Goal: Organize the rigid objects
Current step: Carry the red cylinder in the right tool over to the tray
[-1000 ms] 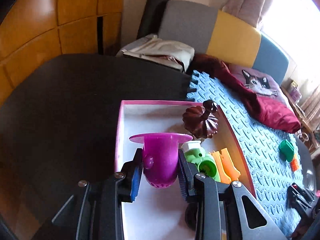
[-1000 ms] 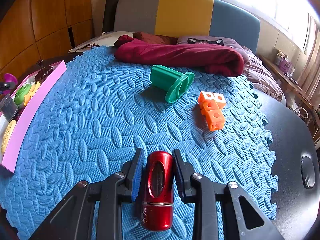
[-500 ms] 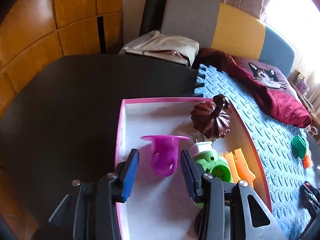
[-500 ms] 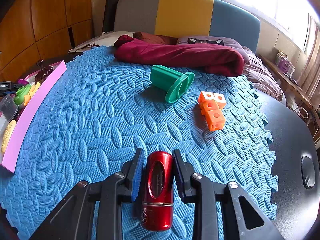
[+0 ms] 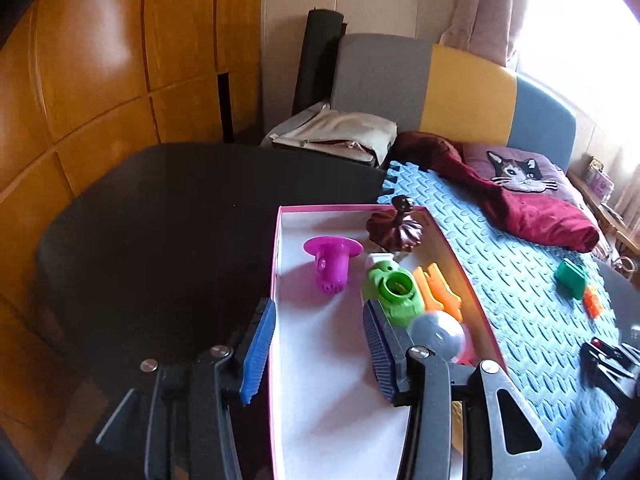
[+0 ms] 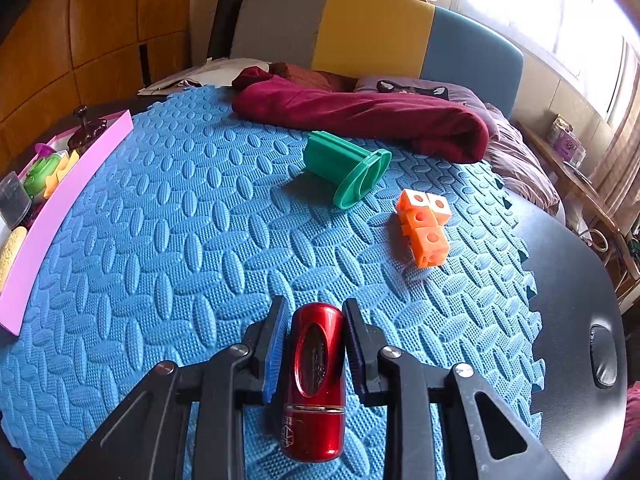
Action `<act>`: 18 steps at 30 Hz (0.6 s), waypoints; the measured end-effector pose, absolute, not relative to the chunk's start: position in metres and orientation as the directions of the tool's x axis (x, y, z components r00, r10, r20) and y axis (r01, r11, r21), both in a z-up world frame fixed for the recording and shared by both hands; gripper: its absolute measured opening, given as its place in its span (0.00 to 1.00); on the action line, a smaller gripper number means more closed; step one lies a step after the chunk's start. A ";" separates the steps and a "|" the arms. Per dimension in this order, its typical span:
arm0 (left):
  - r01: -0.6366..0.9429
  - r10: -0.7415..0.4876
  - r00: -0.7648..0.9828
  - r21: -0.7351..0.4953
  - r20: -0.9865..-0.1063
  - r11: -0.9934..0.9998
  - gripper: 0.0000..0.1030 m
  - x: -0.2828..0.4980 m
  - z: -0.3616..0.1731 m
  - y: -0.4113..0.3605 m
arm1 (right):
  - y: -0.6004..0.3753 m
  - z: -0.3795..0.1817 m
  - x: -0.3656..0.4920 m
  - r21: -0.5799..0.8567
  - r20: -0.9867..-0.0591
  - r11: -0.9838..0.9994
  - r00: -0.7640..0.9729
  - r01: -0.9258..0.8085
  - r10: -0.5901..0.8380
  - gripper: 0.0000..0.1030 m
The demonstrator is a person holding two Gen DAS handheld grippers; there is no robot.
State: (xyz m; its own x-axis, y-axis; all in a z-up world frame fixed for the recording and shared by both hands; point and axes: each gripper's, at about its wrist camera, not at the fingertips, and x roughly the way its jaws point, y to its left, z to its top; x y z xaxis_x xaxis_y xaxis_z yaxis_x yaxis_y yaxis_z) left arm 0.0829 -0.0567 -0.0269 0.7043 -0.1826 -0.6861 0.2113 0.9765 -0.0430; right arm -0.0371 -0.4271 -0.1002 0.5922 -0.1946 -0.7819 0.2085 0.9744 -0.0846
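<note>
My left gripper [image 5: 320, 344] is open and empty above the near part of the pink-rimmed white tray [image 5: 320, 400]. A purple flanged cup [image 5: 332, 264] lies in the tray ahead of it, beside a green toy [image 5: 394, 292], orange pieces [image 5: 438, 292], a dark brown pumpkin-shaped lid [image 5: 396, 230] and a grey ball [image 5: 438, 334]. My right gripper [image 6: 316, 344] is shut on a red metallic cylinder [image 6: 316, 380] over the blue foam mat [image 6: 180, 240]. A green flanged tube [image 6: 346, 166] and orange cubes [image 6: 424, 228] lie on the mat ahead.
The tray shows at the mat's left edge in the right wrist view [image 6: 60, 200]. A dark red cloth [image 6: 360, 116] and a cat cushion [image 5: 516, 170] lie at the mat's far side. The black tabletop [image 5: 160, 220] borders the mat on the left and right.
My left gripper opened, let go of the purple cup in the tray and drew back and up. My right gripper held still with the red cylinder.
</note>
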 end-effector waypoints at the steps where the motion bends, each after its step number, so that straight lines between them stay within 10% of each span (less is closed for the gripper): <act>1: 0.214 -0.183 0.708 -0.040 -0.682 0.976 0.45 0.078 -0.025 -0.056 | -0.427 -0.100 -0.037 -0.082 -0.784 0.974 0.591 0.209 -0.193 0.24; 18: 0.205 -0.166 0.753 -0.013 -0.637 0.979 0.46 0.046 -0.010 -0.048 | -0.428 -0.099 -0.037 -0.067 -0.799 0.973 0.572 0.223 -0.186 0.24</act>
State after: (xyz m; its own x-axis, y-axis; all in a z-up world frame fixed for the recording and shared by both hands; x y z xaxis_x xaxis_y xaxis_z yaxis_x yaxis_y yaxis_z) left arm 0.0456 -0.0477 -0.0096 0.7529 -0.1663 -0.6367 0.2054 0.9786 -0.0126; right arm -0.0368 -0.4281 -0.0987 0.5718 -0.1857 -0.7991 0.2228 0.9726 -0.0665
